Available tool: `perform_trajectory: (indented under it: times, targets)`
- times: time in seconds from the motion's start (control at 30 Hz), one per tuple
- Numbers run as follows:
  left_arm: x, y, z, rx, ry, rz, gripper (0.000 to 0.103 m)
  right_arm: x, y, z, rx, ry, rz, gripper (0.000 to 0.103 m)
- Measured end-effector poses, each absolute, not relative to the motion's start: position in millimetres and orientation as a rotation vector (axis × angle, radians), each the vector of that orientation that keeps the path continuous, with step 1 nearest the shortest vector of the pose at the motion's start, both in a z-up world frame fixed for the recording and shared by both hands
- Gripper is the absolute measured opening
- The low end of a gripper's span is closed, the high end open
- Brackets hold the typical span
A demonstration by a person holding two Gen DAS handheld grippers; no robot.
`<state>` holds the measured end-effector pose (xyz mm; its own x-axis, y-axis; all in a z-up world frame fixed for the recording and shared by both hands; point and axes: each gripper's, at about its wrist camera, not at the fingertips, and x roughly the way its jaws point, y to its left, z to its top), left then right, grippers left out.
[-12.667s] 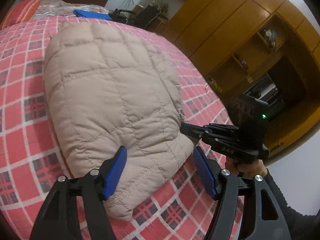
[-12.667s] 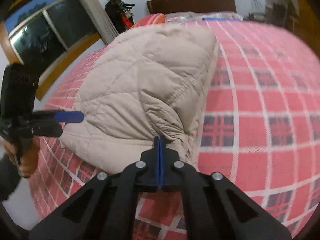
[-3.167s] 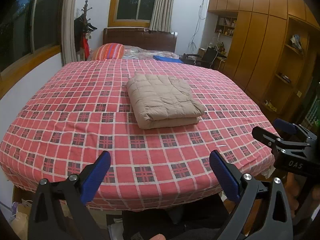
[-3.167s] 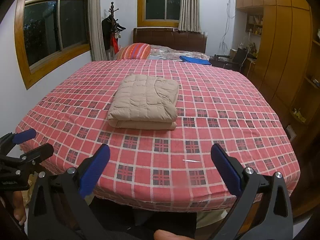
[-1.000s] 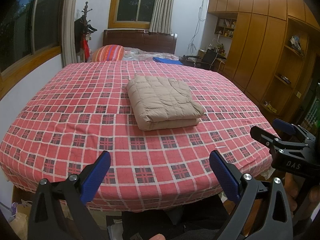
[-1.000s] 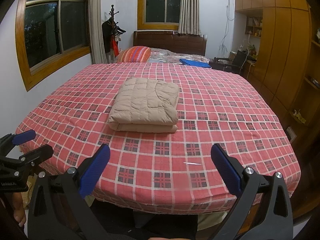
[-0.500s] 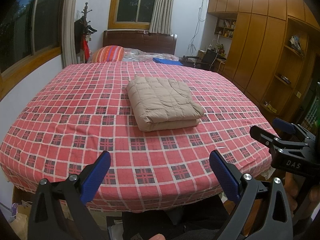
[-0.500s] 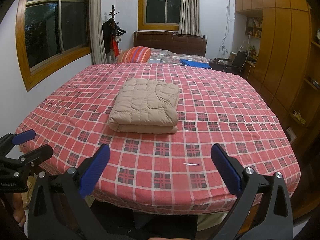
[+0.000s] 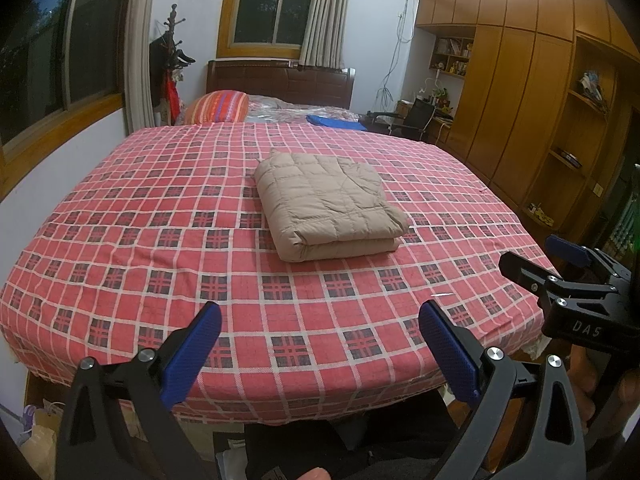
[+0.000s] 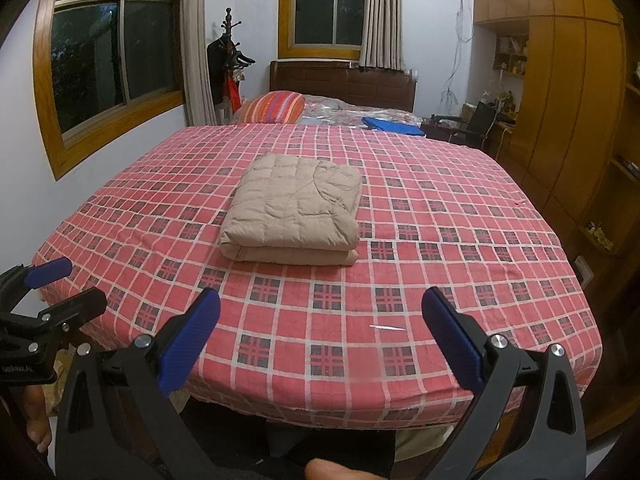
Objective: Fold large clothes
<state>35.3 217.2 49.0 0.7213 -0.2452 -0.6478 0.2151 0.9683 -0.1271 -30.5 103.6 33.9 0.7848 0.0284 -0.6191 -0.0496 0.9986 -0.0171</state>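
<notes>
Step in hand: the fold looks finished. The jacket [image 9: 326,204] lies as a compact two-layer bundle near the middle of the bed [image 9: 120,240], touched by neither tool and well apart from both.

Left to right. Left tool [image 9: 318,354]: blue pads spread wide, nothing between them, hanging off the near edge of the bed. Right tool [image 10: 320,338]: the same, pads wide apart and empty, also short of the bed edge. Each shows at the border of the other's view, and there too the fingers stand apart.

Next move, as a judgement: none needed on this bundle unless a check finds a loose part. If another garment is to follow, the tools must go and fetch it; none is evident, though a blue item [image 10: 392,125] lies at the far end near the striped pillow [image 10: 272,108].

Hidden or unclear: the bundle's far side and underside; whether sleeves or a hood are tucked cleanly inside cannot be told. The near fold shows two layers, the lower one sticking out slightly on the right. The blue item is too far off to identify, possibly cloth. The person shows only at the frame bottoms and edges.
</notes>
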Motion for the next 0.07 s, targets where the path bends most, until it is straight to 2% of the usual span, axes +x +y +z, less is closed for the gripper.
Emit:
perform_trajectory:
  times: [0.07]
  targets:
    - [35.9,217.4,49.0,-0.045,0.723,-0.254,0.099,-30.1,103.5,33.6,-0.031,0.670,0.047,0.100]
